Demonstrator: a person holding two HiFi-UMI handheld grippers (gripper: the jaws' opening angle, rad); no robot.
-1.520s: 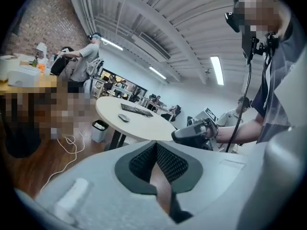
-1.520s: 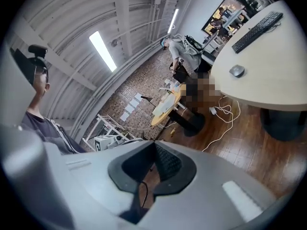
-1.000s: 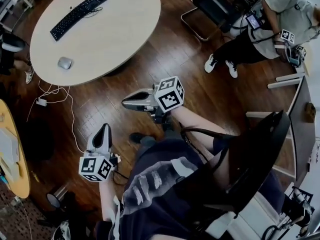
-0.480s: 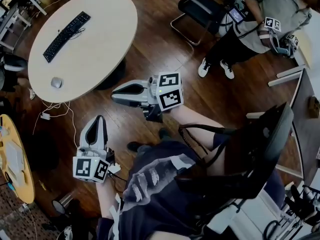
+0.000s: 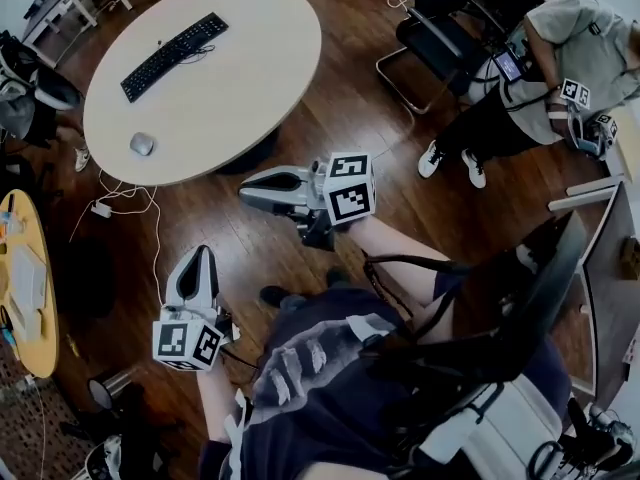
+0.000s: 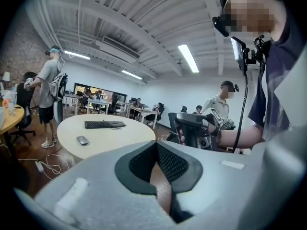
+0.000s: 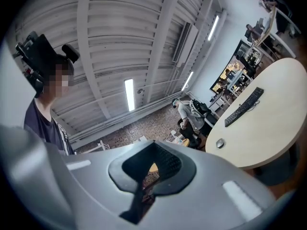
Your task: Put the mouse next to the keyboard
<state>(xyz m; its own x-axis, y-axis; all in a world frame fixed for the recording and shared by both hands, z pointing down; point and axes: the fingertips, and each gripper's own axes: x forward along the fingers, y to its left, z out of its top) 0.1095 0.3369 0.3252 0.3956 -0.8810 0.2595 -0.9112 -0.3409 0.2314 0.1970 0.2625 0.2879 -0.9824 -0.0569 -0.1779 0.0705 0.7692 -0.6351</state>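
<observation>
A grey mouse [image 5: 142, 144] lies near the front edge of the oval beige table [image 5: 250, 78], well apart from the black keyboard [image 5: 175, 56] at the table's far side. Both grippers hang over the wooden floor, short of the table. My left gripper [image 5: 203, 255] is shut and empty, pointing toward the table. My right gripper [image 5: 246, 189] is also shut and empty, pointing left. The left gripper view shows the mouse [image 6: 82, 140] and keyboard [image 6: 105, 124] ahead. The right gripper view shows the mouse [image 7: 220, 143] and keyboard [image 7: 244, 107] off to the right.
White cables and a plug [image 5: 103, 209] trail on the floor below the table's front edge. A yellow table [image 5: 30, 298] stands at the left. A black chair [image 5: 440, 43] and a seated person [image 5: 545, 68] are at the upper right. A dark desk [image 5: 600, 298] is at the right.
Both grippers have lifted a little and the right one has rolled slightly. Both stay shut and empty. The mouse and keyboard have kept their places on the table.
</observation>
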